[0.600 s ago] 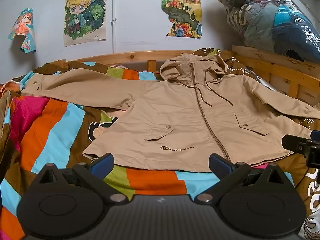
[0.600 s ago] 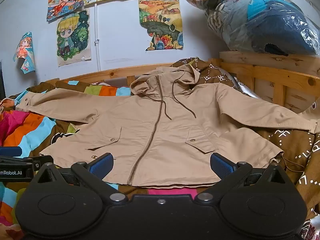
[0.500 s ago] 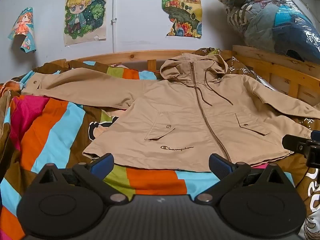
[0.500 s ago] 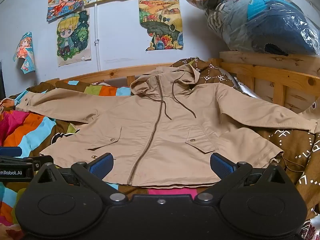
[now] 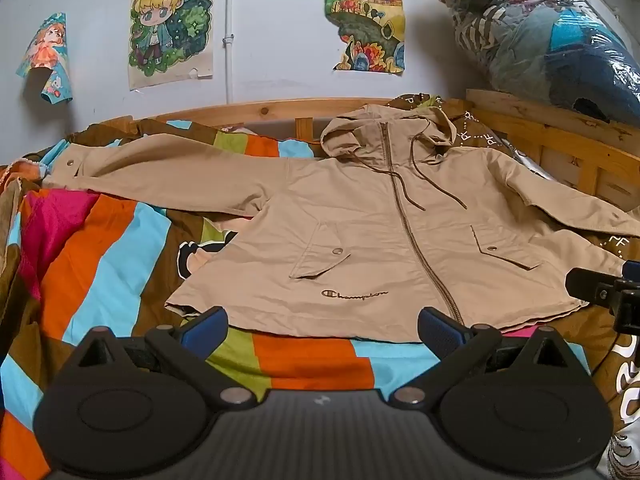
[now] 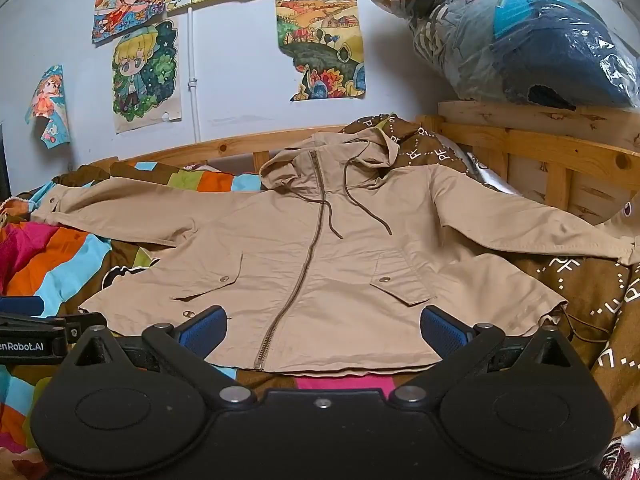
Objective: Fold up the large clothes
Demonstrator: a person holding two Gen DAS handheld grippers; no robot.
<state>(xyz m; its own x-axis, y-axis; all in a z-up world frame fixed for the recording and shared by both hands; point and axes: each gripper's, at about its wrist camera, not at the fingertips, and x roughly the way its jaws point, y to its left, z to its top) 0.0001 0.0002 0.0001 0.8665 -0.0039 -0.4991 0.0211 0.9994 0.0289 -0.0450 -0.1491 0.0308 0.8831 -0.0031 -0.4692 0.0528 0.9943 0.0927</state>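
One striped blanket (image 5: 100, 264) covers the bed; on it one tan jacket (image 5: 384, 248) lies spread flat, zipped, both sleeves stretched outward, two pocket flaps showing. Two grippers wait just short of its hem: left gripper (image 5: 322, 326) and right gripper (image 6: 324, 326), both spread wide, grasping nothing.

Matt cloth jacket (image 5: 360, 240), wooden bedframe (image 5: 552, 136)

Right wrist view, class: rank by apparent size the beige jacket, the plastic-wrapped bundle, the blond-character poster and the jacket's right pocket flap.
1. beige jacket
2. plastic-wrapped bundle
3. blond-character poster
4. right pocket flap

The bundle and poster lie farther off, so true sizes stay unsure.
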